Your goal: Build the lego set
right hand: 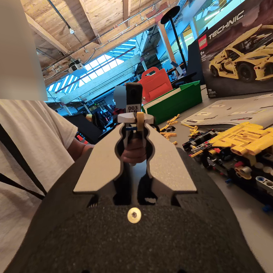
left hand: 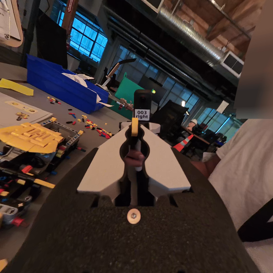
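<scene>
Both grippers are raised above the table and point at each other. My left gripper [left hand: 134, 125] is shut on a small yellow curved piece [left hand: 134, 127] at its fingertips. In the right wrist view the same yellow piece [right hand: 140, 121] sits between the left gripper's white fingers [right hand: 127, 118]. A short blue pin [right hand: 130, 128] sticks out of it sideways. My right gripper [right hand: 133, 127] has its jaws closed in around the pin and the yellow piece. The partly built yellow and black car [left hand: 34, 137] lies on the table and also shows in the right wrist view [right hand: 236, 141].
Loose small parts [left hand: 91, 125] are scattered on the grey table, with yellow ones [right hand: 169, 130] nearer the green bin [right hand: 174, 103]. A blue bin [left hand: 59, 84], the set's box [right hand: 239, 51] and the instruction booklet [right hand: 229, 115] stand around. A person in a white shirt [right hand: 29, 140] holds both grippers. My two grippers' fingertips are within a few centimetres of each other.
</scene>
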Action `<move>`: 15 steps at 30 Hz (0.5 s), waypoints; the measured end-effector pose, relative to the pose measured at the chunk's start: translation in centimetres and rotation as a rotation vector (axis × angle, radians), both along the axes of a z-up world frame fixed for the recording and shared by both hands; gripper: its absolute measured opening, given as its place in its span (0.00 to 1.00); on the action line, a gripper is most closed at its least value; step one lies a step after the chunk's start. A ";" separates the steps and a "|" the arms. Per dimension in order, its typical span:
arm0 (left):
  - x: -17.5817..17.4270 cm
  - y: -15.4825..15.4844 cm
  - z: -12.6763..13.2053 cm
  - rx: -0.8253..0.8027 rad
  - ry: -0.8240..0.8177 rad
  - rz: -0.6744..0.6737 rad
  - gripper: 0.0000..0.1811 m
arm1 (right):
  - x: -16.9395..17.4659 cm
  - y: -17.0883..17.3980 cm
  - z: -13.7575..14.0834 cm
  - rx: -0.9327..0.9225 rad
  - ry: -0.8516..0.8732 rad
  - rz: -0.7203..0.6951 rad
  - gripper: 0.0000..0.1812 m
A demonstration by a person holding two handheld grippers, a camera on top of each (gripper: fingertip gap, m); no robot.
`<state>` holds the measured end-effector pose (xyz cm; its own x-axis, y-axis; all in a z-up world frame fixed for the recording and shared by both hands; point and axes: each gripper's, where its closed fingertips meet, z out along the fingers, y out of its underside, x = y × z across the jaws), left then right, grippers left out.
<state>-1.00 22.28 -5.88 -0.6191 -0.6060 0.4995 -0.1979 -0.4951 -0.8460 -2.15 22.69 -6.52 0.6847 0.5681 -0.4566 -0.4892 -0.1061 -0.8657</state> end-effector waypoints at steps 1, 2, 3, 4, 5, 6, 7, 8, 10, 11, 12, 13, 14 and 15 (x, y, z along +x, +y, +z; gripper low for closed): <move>-0.1 0.0 -0.2 0.029 -0.002 0.006 0.04 | -0.1 0.0 -0.2 -0.009 -0.004 0.005 0.12; -0.1 0.0 -0.4 0.051 0.002 0.007 0.04 | -0.1 0.0 -0.4 -0.017 -0.009 0.007 0.12; -0.1 0.0 -0.5 0.068 0.005 0.007 0.04 | -0.1 0.0 -0.5 -0.024 -0.013 0.006 0.12; -0.1 0.1 -0.7 0.083 0.008 0.004 0.04 | -0.1 0.1 -0.6 -0.029 -0.017 0.005 0.12; -0.1 0.1 -0.8 0.096 0.014 -0.001 0.04 | -0.1 0.1 -0.7 -0.034 -0.017 0.007 0.12; -0.1 0.0 -1.0 0.104 0.016 -0.010 0.04 | -0.1 0.1 -0.9 -0.040 -0.015 0.014 0.12; -0.2 0.0 -1.1 0.111 0.018 -0.018 0.05 | -0.2 0.0 -0.9 -0.046 -0.013 0.023 0.12; -0.2 0.1 -1.2 0.121 0.024 -0.013 0.06 | 0.1 0.0 -0.9 -0.045 -0.004 0.017 0.12; -0.2 0.3 -1.5 0.147 0.034 -0.009 0.09 | 0.6 -0.3 -0.5 -0.026 0.021 0.012 0.12; -0.2 0.3 -1.4 0.144 0.034 -0.013 0.09 | 0.7 -0.3 -0.7 -0.038 0.020 0.015 0.12; -0.2 0.3 -1.3 0.137 0.029 -0.016 0.09 | 0.4 -0.3 -0.9 -0.047 0.011 0.030 0.12; -0.3 0.1 -1.4 0.141 0.028 -0.026 0.09 | 0.2 -0.3 -0.9 -0.045 0.007 0.035 0.12; -0.3 0.0 -1.5 0.151 0.033 -0.033 0.08 | 0.1 -0.2 -1.0 -0.047 -0.005 0.033 0.12; -0.3 -0.2 -1.6 0.159 0.034 -0.037 0.05 | 0.0 -0.1 -1.1 -0.055 -0.012 0.035 0.12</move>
